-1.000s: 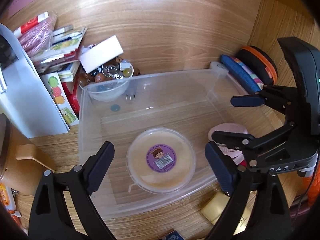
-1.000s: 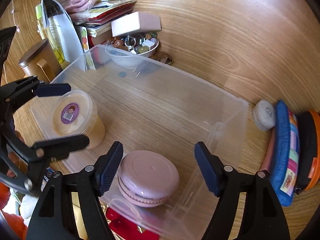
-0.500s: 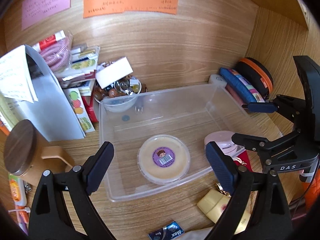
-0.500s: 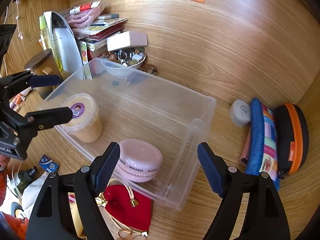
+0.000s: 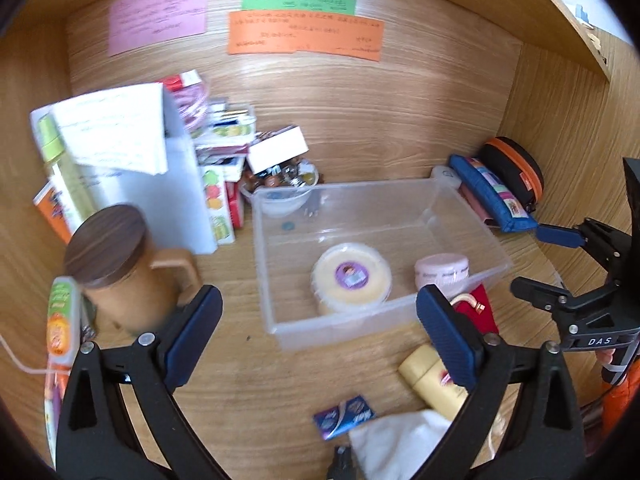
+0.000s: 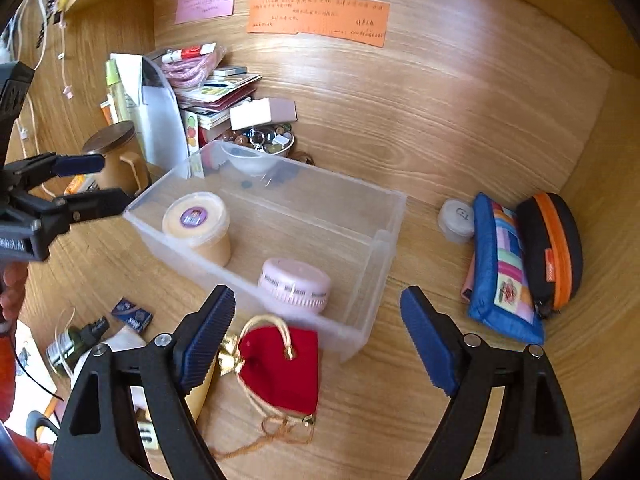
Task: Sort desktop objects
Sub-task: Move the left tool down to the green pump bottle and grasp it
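A clear plastic bin point(image 5: 472, 204) point(image 6: 384, 216) stands on the wooden desk. Inside it are a yellow tub with a purple label point(image 5: 351, 276) point(image 6: 196, 224) and a pink round case point(image 5: 442, 270) point(image 6: 295, 286). My left gripper point(image 5: 318, 334) is open and empty, above the desk in front of the bin; it also shows at the left of the right wrist view point(image 6: 90, 180). My right gripper point(image 6: 318, 342) is open and empty, above a red drawstring pouch point(image 6: 280, 364) point(image 5: 478, 314) by the bin's near wall; it also shows in the left wrist view point(image 5: 546, 260).
A blue patchwork pouch point(image 6: 504, 272), an orange-trimmed black case point(image 6: 550, 248) and a white round box point(image 6: 456, 218) lie right of the bin. A bowl of trinkets point(image 6: 264, 142), books and a wooden-lidded mug point(image 5: 120, 264) stand left. A yellow tube point(image 5: 432, 376) and blue packet point(image 5: 344, 416) lie in front.
Both grippers have pulled back and up from the bin, staying open. The tub and pink case stay in the bin; more of the desk and the wall notes show.
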Demonstrator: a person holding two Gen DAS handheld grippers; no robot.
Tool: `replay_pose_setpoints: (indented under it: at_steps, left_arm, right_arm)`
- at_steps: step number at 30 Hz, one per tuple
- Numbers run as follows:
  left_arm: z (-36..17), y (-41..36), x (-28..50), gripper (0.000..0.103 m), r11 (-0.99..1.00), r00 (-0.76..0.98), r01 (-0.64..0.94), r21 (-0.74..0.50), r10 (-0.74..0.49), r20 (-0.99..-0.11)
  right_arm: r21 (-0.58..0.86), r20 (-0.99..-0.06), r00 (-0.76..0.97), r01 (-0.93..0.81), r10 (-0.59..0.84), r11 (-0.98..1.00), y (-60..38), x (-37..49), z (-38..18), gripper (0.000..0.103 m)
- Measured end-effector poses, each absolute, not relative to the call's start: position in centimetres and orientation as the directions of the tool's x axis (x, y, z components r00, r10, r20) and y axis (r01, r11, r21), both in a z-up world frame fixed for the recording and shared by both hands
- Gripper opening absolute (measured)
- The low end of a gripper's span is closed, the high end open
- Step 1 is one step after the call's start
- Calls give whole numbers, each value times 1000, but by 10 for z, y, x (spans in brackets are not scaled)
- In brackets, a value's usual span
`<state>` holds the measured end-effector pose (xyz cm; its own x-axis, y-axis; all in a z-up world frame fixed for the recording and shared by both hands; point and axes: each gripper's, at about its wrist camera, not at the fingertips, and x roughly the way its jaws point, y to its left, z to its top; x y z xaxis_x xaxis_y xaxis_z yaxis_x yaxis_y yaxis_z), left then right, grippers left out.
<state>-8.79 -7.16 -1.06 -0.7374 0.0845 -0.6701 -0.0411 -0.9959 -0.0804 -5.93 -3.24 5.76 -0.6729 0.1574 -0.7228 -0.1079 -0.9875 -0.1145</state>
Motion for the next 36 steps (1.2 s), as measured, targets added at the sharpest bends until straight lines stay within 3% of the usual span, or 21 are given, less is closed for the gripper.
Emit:
replay_pose_setpoints:
  at_steps: [23,36]
  left_arm:
    - [-78,-93,6,99,-992,-630,-5,-122,98,-771]
    - [-108,-87,12,99,-993,-570,-12,-117,103,-815]
  right_arm:
    - [-15,-766,-632,-167,119,-986,-39,-16,-4,83]
    - [18,-791,-605,-167,88,-986,-36,-19,-18,83]
